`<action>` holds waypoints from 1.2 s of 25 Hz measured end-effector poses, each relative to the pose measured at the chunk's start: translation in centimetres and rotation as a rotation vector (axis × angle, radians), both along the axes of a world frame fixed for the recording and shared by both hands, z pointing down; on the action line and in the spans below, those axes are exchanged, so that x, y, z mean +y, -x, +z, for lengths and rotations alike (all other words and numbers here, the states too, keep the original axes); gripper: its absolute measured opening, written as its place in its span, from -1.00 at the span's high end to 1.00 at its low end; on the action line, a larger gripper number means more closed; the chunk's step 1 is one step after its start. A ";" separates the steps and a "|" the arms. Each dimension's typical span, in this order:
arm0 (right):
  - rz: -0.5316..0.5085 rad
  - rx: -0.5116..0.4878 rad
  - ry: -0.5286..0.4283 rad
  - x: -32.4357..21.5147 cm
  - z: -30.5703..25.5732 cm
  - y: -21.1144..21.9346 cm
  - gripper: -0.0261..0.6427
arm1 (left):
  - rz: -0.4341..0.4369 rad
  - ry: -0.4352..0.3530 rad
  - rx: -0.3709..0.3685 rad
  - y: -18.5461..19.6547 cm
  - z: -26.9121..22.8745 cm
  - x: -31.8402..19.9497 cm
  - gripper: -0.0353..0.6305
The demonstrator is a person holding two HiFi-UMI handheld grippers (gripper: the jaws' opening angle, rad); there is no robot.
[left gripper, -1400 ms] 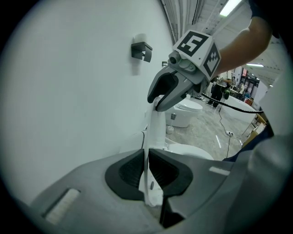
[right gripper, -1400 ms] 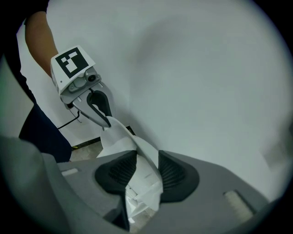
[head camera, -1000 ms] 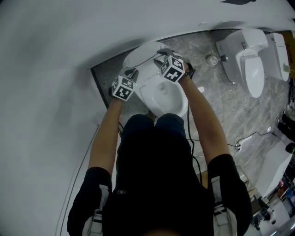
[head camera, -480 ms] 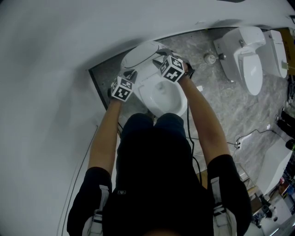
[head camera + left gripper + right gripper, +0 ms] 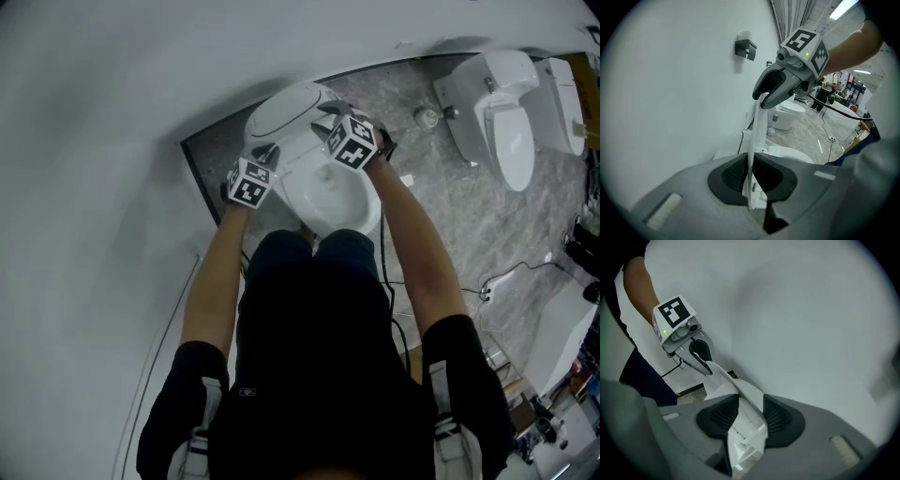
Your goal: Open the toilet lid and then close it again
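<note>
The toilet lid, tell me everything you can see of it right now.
The toilet lid is a white, glossy oval shell, plastic by its look and thin at the rim. It stands raised, roughly upright, close in front of the pale wall and above the open bowl. The left tool and the right tool each clamp one side edge of it.

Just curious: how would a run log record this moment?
toilet lid: raised | left gripper: clamps lid edge | right gripper: clamps lid | bowl: uncovered

Dim, flat light; dark fisheye corners.
</note>
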State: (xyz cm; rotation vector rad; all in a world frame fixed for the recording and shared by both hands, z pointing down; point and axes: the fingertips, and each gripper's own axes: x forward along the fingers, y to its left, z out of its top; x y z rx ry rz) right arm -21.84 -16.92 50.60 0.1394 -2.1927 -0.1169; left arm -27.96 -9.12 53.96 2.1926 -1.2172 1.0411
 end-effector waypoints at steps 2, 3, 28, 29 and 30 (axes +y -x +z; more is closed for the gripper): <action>-0.001 -0.002 -0.001 0.3 0.1 -0.3 0.45 | -0.001 0.000 0.000 -0.3 0.1 0.3 0.78; 0.000 -0.003 -0.001 0.4 0.1 -0.5 0.45 | -0.006 0.002 0.000 -0.4 0.4 0.5 0.78; -0.019 0.007 -0.044 6.6 0.0 -7.2 0.47 | 0.015 -0.043 -0.030 -6.4 0.2 6.5 0.76; -0.030 0.020 -0.054 7.0 0.2 -7.6 0.48 | 0.022 -0.042 -0.035 -6.8 0.2 6.9 0.75; -0.043 0.033 -0.062 7.4 0.4 -8.1 0.50 | 0.032 -0.042 -0.043 -7.3 0.3 7.3 0.75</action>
